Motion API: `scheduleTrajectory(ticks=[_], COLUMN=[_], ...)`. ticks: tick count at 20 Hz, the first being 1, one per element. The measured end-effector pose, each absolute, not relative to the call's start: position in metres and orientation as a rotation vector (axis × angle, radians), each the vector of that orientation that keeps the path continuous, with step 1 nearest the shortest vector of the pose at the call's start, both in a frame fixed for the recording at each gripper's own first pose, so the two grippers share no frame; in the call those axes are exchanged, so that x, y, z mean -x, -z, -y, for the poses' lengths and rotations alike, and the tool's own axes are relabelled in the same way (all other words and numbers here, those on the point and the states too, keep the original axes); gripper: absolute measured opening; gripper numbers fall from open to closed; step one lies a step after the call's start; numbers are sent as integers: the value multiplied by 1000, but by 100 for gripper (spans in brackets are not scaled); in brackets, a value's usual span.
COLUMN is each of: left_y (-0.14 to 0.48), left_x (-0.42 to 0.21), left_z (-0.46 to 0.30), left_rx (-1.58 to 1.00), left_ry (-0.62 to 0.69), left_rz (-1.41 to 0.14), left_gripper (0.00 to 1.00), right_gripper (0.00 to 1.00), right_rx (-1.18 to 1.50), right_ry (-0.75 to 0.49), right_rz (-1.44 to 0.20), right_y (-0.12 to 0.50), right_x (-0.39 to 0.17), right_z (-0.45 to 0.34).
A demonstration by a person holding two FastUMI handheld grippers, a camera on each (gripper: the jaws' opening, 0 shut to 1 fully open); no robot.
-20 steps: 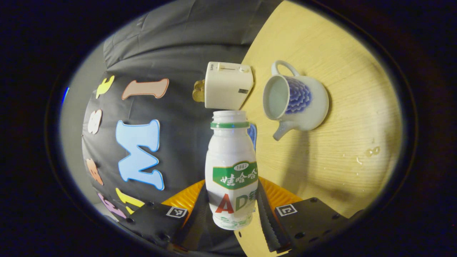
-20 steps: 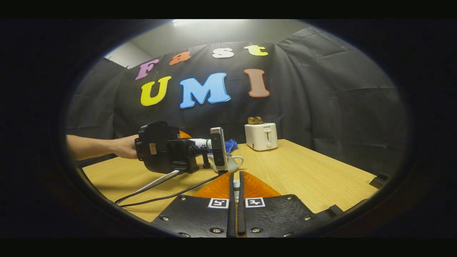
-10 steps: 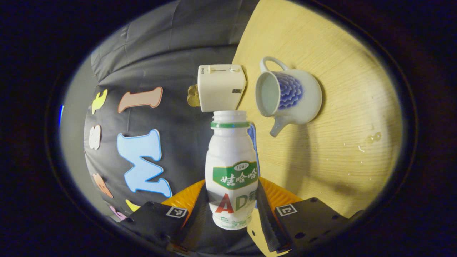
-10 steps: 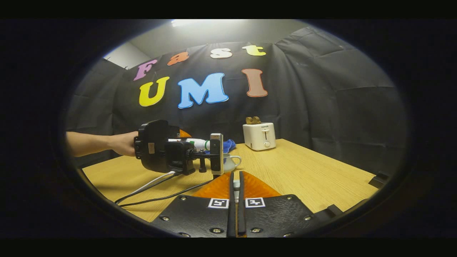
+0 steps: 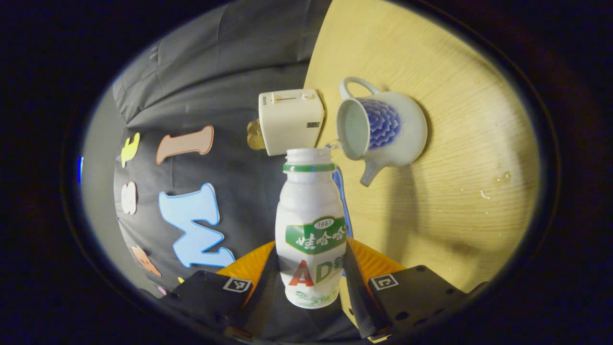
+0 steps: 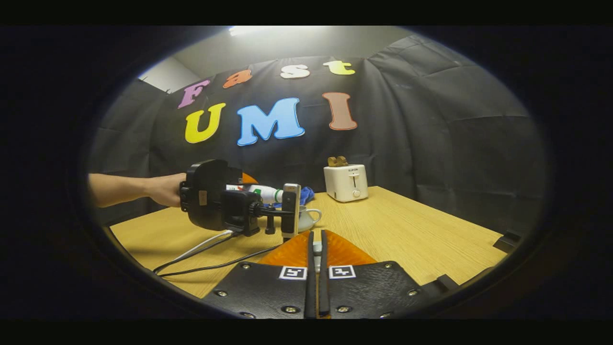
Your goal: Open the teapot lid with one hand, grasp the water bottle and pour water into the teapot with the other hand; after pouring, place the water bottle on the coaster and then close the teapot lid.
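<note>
Pouring stage. In the left gripper view, the left gripper (image 5: pixel 313 282) pinches the base of the uncapped water bottle (image 5: pixel 310 230) between both fingers and holds it tipped on its side, mouth next to the rim of the teapot (image 5: pixel 380 127); a small glint of water shows at the bottle's lip beside the rim. The teapot stands lidless on the wooden table (image 5: pixel 455 191), its opening exposed. In the right gripper view, the right gripper (image 6: pixel 316 258) hangs back over the table with its fingers pressed nearly together on a small pale object, probably the teapot lid, though too little shows to be sure. Farther off in that view, a hand (image 6: pixel 165 189) steers the left gripper over the teapot. A white toaster (image 6: pixel 346 182) stands behind. Judged progress: lid off, bottle grasped, pour beginning; remaining are finishing the pour, setting the bottle on the coaster and closing the lid.
</note>
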State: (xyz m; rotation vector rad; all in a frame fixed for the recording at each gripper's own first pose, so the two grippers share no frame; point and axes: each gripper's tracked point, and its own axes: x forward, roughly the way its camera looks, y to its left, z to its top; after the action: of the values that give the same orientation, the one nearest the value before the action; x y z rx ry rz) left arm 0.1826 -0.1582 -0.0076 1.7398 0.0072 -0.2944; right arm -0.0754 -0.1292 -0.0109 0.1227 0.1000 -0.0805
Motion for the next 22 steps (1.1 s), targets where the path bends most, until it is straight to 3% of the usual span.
scheduleTrajectory(ticks=[22], left_y=[5], left_x=[-181], left_z=[163], left_rx=[-1824], left_ry=[298], left_rz=[31], left_gripper=[82], right_gripper=[2], right_rx=[-125], right_ry=[99], right_rz=[-78], right_y=[7], right_x=[80], right_z=[136])
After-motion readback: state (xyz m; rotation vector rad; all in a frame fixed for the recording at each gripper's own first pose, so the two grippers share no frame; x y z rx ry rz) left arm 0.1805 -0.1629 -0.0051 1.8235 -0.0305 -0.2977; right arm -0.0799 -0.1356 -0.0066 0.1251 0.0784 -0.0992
